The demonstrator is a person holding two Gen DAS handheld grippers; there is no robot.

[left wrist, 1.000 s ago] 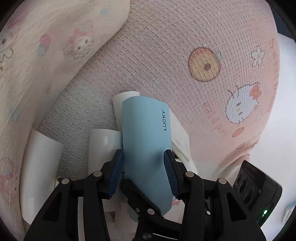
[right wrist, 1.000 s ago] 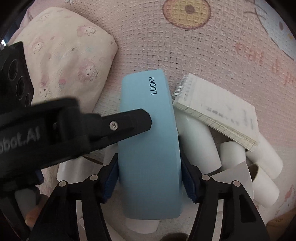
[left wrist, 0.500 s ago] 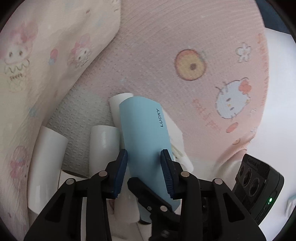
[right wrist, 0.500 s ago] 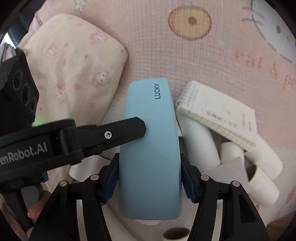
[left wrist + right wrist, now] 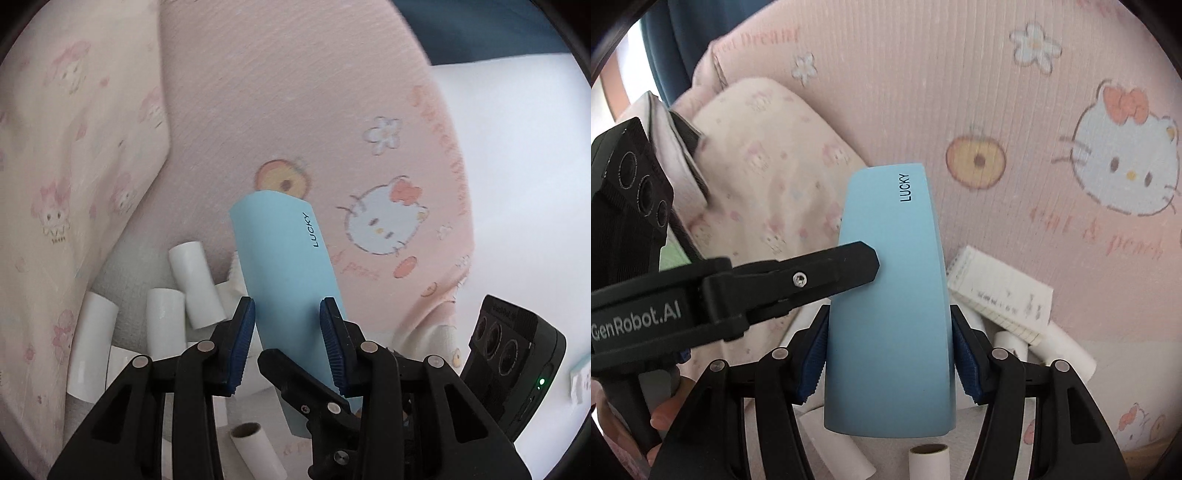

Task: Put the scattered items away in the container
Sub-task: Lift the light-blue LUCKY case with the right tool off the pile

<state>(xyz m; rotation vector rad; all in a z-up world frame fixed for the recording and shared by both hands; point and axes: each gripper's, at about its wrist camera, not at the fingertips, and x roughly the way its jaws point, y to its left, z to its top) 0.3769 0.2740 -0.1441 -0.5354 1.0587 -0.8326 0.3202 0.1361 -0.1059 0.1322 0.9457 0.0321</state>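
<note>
Left gripper (image 5: pixel 287 341) and right gripper (image 5: pixel 889 356) both clamp the blue case (image 5: pixel 890 302) (marked LUCKY); white tubes (image 5: pixel 194 284) at 9 o'clock.

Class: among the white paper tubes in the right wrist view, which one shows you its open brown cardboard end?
The white tube at the bottom edge, just below the blue case, shows its brown open end. The other tubes, under the notepad, show only white sides.
</note>
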